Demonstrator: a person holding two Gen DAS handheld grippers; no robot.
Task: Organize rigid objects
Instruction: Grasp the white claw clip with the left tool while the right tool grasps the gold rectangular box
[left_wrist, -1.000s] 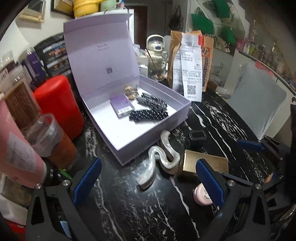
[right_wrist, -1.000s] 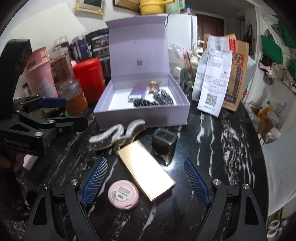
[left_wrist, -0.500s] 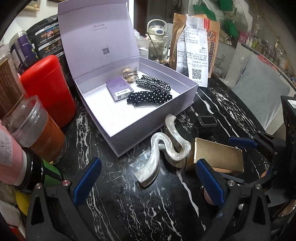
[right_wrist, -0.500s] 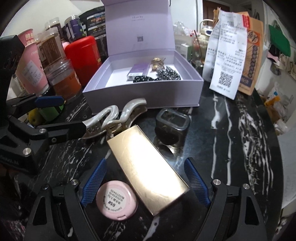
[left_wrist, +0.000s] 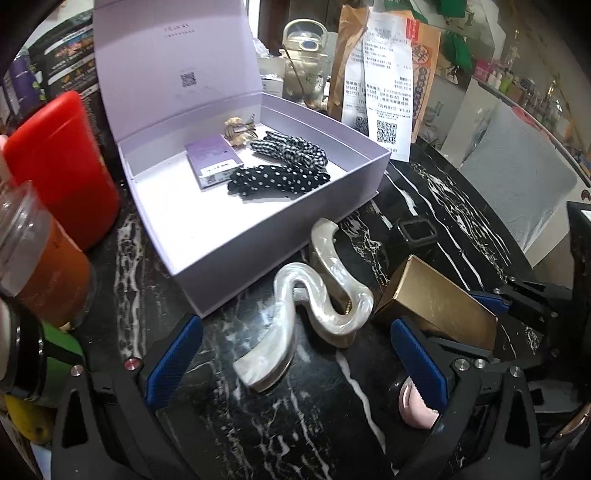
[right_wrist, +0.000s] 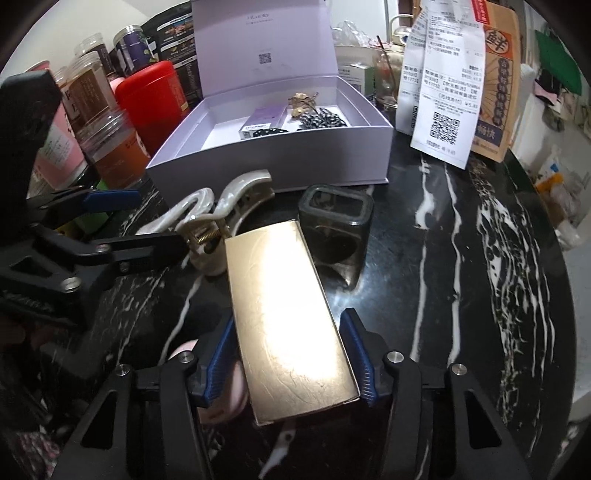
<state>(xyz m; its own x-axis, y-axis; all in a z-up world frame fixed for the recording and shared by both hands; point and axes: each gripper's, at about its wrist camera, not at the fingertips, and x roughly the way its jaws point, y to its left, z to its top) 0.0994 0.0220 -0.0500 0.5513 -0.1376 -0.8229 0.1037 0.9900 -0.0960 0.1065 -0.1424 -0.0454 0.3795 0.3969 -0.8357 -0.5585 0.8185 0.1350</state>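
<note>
The right claw (right_wrist: 290, 363) has just been closing, its blue pads now lying against the two long sides of the gold box (right_wrist: 284, 317), which is resting on the black marbled bench (right_wrist: 461, 280); a pink round compact (right_wrist: 221, 384) is lying just beside its left finger; the left claw (left_wrist: 295, 354) is standing wide open, gripping nothing, straddling the lower end of the pearly wavy hair clip (left_wrist: 314, 314) on the bench; behind, the lilac box (left_wrist: 258, 192) is standing with lid raised, holding a small purple card (left_wrist: 214, 162) and two patterned hair bows (left_wrist: 284, 170); a dark square jar (right_wrist: 334, 225) is sitting between the gold box and the lilac box.
</note>
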